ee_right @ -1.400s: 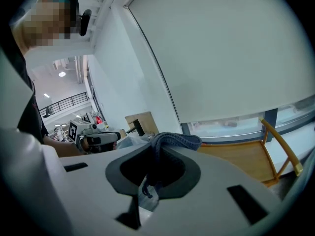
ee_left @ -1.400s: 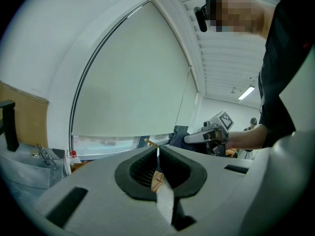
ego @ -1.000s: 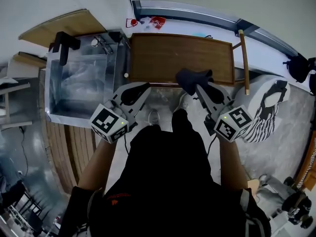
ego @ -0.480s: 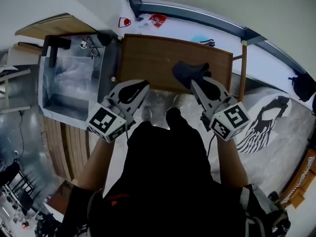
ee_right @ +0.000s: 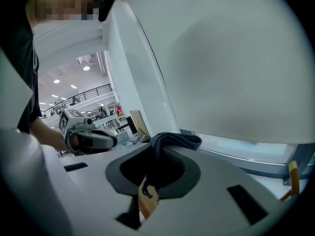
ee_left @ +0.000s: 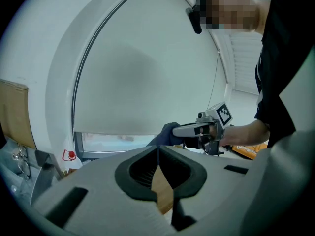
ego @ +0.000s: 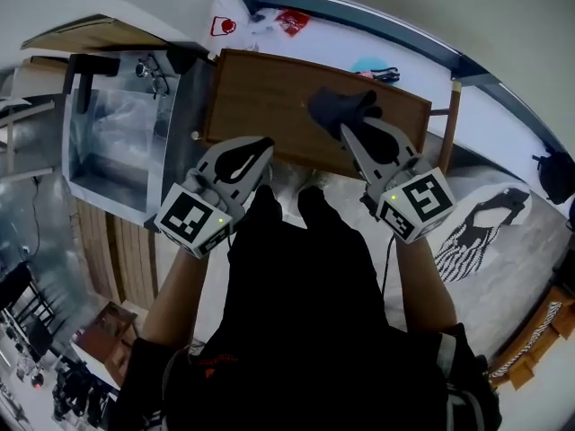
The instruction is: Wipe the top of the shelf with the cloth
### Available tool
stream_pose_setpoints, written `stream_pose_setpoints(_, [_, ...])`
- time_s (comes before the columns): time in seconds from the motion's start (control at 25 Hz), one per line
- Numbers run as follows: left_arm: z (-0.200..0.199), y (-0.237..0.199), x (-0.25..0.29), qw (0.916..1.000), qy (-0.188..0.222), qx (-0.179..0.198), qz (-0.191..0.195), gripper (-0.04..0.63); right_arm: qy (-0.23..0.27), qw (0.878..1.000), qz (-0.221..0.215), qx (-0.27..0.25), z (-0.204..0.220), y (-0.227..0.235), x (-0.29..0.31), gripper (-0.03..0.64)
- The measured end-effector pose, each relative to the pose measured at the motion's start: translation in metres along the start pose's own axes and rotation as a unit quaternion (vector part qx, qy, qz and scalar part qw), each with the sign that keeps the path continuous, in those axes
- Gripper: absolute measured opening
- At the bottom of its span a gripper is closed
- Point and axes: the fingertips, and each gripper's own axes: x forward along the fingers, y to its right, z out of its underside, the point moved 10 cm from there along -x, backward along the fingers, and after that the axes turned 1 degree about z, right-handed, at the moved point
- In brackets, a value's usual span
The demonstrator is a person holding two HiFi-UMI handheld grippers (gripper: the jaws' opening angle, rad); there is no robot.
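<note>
The brown wooden shelf top (ego: 269,97) lies ahead of me. A dark blue-grey cloth (ego: 340,110) rests bunched on its right half, with my right gripper (ego: 348,133) shut on it. In the right gripper view the cloth (ee_right: 170,144) fills the jaws and spills over their tip. My left gripper (ego: 264,144) hovers at the shelf's front edge, left of the cloth, shut and holding nothing. The left gripper (ee_left: 157,150) shows its pads pressed together in its own view, where the right gripper (ee_left: 197,130) and the cloth (ee_left: 165,133) appear beyond.
A clear plastic bin (ego: 121,142) stands left of the shelf. Behind it runs a white sill with a red packet (ego: 289,21) and a teal item (ego: 365,66). A wooden pole (ego: 446,124) stands at the shelf's right end, and a black-and-white patterned object (ego: 472,227) lies lower right.
My right gripper has carried the cloth from the shelf's front edge further onto the top. The left gripper has kept its place near the front edge.
</note>
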Motion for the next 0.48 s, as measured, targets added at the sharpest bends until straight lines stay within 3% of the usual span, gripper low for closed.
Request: stream_pose_setpoints(0.48, [0.019,-0.06,-0.024,0.9999,-0.005,-0.009,0.004,0.028,-0.037,0.998,0.014,-0.041,0.003,-0.001,0.098,0.034])
